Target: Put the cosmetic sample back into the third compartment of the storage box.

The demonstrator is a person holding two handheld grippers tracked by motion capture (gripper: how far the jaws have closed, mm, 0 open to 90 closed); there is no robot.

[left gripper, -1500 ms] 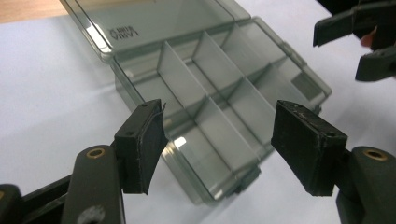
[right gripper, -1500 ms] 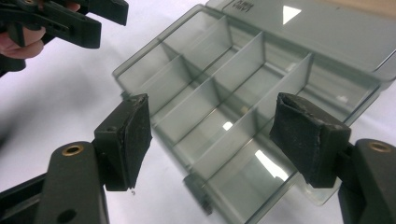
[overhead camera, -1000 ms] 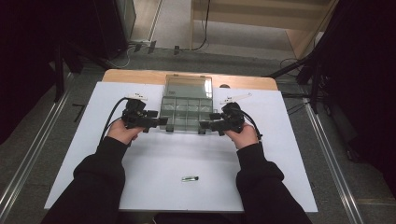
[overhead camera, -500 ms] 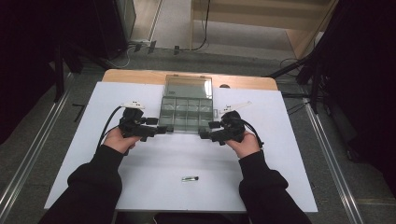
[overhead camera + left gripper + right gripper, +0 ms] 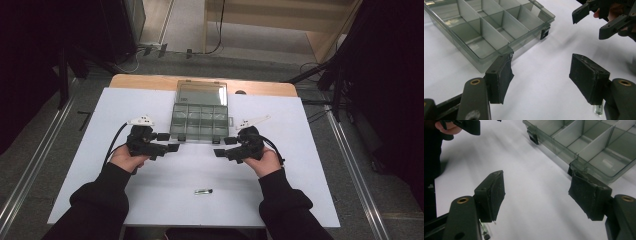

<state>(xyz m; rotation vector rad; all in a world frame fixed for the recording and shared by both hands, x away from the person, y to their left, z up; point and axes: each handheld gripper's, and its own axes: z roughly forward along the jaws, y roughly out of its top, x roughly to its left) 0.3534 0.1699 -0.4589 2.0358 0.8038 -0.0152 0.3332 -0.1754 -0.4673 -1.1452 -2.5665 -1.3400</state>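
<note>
Nearest the person, a small vial (image 5: 203, 191) lies alone on the white table (image 5: 300, 200), untouched. Farther on, the left gripper (image 5: 167, 141) and right gripper (image 5: 224, 146) hover with jaws spread, grasping nothing. Beyond them the compartment box (image 5: 200, 121) sits with its lid (image 5: 201, 93) open and its compartments apparently empty, so loading it seems left to do.

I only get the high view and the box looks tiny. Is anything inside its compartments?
Observer: The left gripper view shows the box close up. The compartments nearest that gripper look empty.
Operator: What's lying on the table closest to the person?
Observer: A small clear tube. It peeks out from under one jaw of the left gripper, which stands open with nothing in it.
</note>
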